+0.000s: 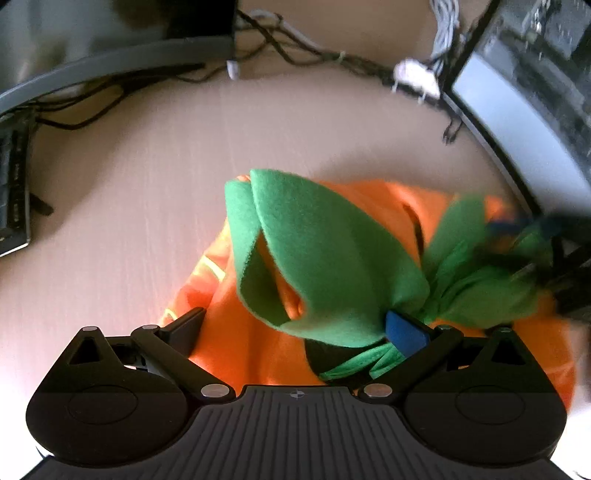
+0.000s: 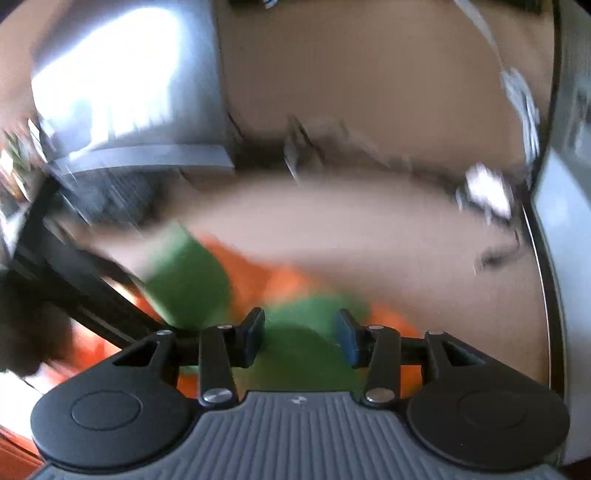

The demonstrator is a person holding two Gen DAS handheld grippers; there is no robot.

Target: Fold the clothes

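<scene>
An orange garment with green felt leaf-shaped collar pieces lies bunched on a light wooden table. My left gripper is open, its jaws wide apart over the garment; green fabric drapes across its right blue-padded finger. The other gripper shows blurred at the right edge, among the green fabric. In the right wrist view, which is motion-blurred, my right gripper is open with green fabric between and under its fingers and orange cloth beyond.
Black cables and a white plug run along the table's back. A monitor stands at back left, another screen at right, a dark device at left.
</scene>
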